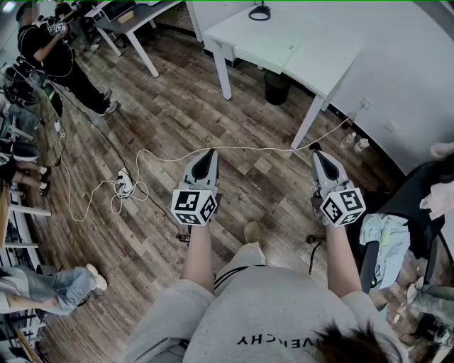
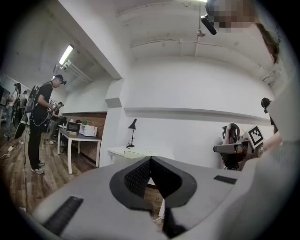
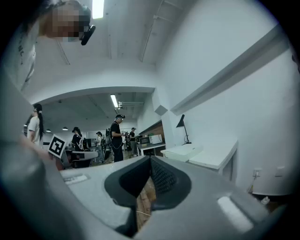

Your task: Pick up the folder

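Note:
A white desk point(image 1: 319, 42) stands ahead of me across the wooden floor. On it lies a flat pale greenish sheet-like thing point(image 1: 264, 55) that may be the folder; the same pale flat thing point(image 3: 182, 151) shows on the desk in the right gripper view. My left gripper point(image 1: 207, 153) is held level over the floor, well short of the desk, its jaws meeting at the tips with nothing between them. My right gripper point(image 1: 317, 154) is level beside it, also shut and empty. In their own views the left gripper point(image 2: 150, 160) and right gripper point(image 3: 150, 159) point toward the desk.
A black lamp point(image 1: 259, 12) stands at the desk's far end. A black bin point(image 1: 277, 87) sits under the desk. A white cable and power strip point(image 1: 123, 186) lie on the floor. A chair with clothing point(image 1: 386, 241) is at right. People stand at left point(image 1: 53, 53).

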Demonstrator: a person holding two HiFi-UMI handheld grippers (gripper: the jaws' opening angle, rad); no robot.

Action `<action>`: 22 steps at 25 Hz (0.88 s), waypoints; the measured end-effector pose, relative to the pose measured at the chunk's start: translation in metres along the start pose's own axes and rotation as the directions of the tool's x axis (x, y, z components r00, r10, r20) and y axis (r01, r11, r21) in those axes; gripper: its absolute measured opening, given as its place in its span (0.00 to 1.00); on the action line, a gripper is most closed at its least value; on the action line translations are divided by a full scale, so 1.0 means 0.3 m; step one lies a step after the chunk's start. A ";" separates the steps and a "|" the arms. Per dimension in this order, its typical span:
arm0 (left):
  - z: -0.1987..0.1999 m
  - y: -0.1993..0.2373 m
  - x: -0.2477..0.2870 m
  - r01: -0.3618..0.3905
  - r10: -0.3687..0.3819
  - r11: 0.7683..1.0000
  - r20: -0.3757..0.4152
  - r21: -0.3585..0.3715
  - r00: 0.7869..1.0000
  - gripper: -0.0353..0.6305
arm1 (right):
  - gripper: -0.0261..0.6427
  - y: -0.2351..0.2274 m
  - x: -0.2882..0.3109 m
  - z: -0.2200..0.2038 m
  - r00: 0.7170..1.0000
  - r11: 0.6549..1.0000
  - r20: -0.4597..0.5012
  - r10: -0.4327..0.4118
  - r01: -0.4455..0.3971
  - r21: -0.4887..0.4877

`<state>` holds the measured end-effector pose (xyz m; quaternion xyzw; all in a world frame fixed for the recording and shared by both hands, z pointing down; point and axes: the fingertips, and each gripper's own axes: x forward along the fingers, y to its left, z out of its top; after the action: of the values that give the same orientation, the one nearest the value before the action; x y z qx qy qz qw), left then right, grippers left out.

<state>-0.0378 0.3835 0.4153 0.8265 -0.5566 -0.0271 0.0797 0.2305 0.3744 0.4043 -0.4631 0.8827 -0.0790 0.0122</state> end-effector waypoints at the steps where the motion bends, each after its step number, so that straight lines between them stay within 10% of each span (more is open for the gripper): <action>1: 0.000 0.024 0.024 0.000 0.000 1.000 -0.004 0.001 1.000 0.05 | 0.03 -0.009 0.034 -0.002 1.000 1.000 0.001 -0.003 0.003 0.003; 22: -0.028 0.304 0.273 0.002 -0.002 1.000 -0.014 -0.019 1.000 0.05 | 0.03 -0.049 0.433 -0.076 0.999 0.998 -0.013 0.043 -0.043 0.040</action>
<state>-0.0893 0.2752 0.4418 0.8264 -0.5550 -0.0267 0.0916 0.1662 0.2626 0.4358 -0.4431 0.8908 -0.0996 0.0168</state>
